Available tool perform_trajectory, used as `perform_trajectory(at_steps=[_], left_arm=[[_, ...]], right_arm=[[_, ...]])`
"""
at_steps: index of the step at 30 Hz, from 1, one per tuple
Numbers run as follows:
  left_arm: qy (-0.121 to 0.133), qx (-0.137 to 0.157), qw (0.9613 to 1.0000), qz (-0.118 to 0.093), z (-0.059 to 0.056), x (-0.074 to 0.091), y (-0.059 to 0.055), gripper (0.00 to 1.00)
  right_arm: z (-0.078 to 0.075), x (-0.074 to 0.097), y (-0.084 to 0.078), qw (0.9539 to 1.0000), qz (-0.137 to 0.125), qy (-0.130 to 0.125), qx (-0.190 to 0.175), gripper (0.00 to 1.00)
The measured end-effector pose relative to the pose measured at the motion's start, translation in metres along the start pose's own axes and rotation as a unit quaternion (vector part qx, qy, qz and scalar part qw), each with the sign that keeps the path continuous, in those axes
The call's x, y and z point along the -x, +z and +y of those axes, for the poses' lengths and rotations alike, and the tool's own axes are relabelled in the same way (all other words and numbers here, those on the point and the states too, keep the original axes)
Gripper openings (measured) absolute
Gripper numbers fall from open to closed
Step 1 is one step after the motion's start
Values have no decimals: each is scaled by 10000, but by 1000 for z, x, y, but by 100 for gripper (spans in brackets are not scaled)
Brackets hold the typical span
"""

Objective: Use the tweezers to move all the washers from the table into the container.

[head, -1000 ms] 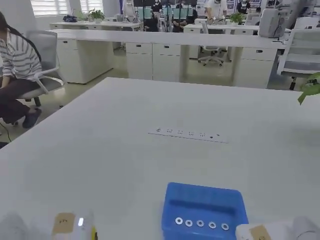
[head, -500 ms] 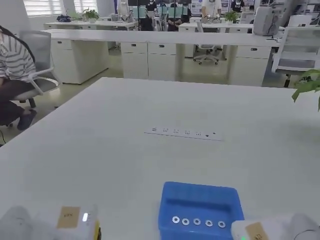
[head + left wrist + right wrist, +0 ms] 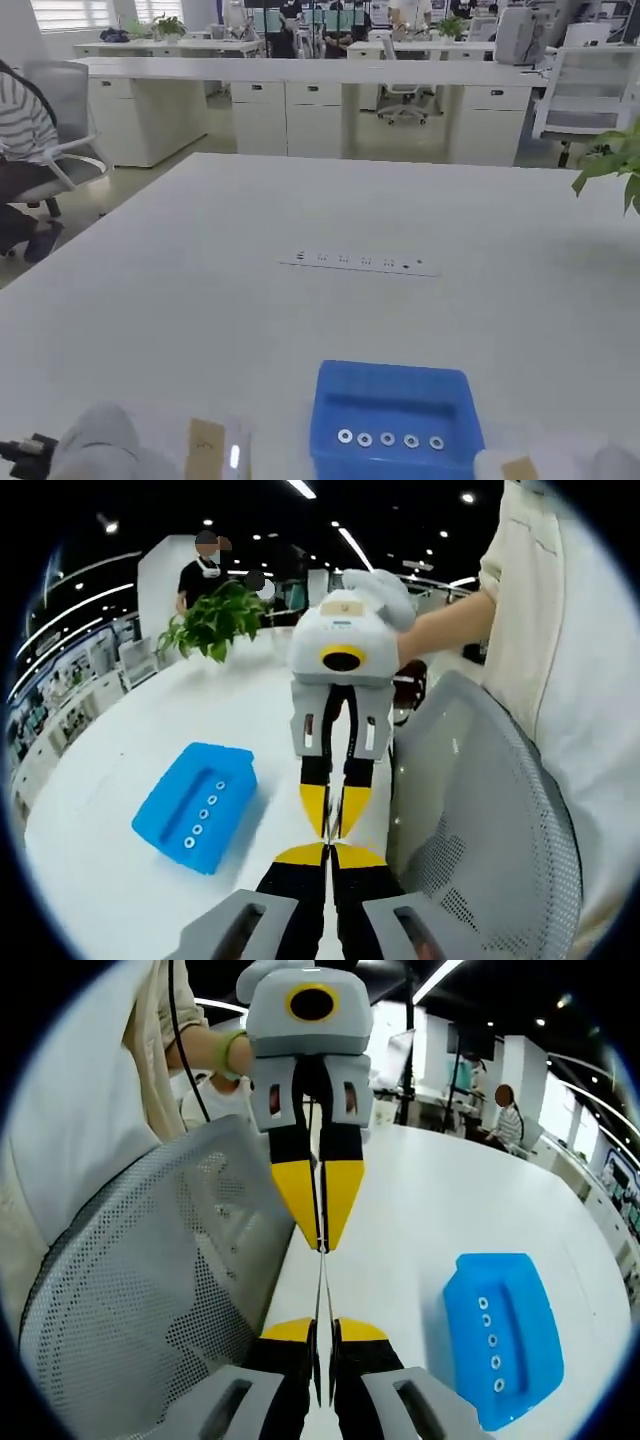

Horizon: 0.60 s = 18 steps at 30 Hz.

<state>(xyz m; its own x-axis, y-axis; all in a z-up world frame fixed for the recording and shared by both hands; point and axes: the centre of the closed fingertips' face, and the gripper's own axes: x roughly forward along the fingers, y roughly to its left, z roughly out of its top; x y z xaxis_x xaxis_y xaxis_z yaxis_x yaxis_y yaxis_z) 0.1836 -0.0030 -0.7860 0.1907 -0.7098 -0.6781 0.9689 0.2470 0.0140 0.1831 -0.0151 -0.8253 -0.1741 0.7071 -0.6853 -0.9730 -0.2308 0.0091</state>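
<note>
Resting in a row, five washers [image 3: 390, 440] occupy the blue container [image 3: 396, 398].

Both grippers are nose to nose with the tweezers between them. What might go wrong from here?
1. The tweezers look pinched by both the left gripper and the right gripper at the table edge, beside a mesh chair. A slip on release could drop them off the table.
2. The blue container, holding five washers, sits near the front edge between the grippers. A careless swing might bump it.
</note>
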Motion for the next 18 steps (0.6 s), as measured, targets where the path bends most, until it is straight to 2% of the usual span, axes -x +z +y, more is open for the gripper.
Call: perform_trajectory(at_steps=[1, 3, 5, 9, 14, 18], left_arm=[[-27, -162, 9997, 159, -1, -3, -3, 0], [-99, -250, 9989, 389, -2, -6, -8, 0], [-130, -286, 9985, 448, -1, -10, -9, 0], [-222, -412, 9952, 858, 4, -16, -21, 0], [-303, -442, 9928, 1067, 8, -25, -27, 0], [-393, -451, 9907, 1223, 10, -33, -34, 0]], right_arm=[[0, 0, -1, 10000, 15, -8, 7, 3], [1, -2, -4, 10000, 90, -21, 20, 3], [2, -4, -7, 9998, 167, -59, 67, 3], [-1, -7, -12, 9997, 178, -159, 31, 4], [-5, -14, -21, 9993, 234, -272, -54, 4], [-6, -19, -29, 9987, 388, -337, 30, 4]])
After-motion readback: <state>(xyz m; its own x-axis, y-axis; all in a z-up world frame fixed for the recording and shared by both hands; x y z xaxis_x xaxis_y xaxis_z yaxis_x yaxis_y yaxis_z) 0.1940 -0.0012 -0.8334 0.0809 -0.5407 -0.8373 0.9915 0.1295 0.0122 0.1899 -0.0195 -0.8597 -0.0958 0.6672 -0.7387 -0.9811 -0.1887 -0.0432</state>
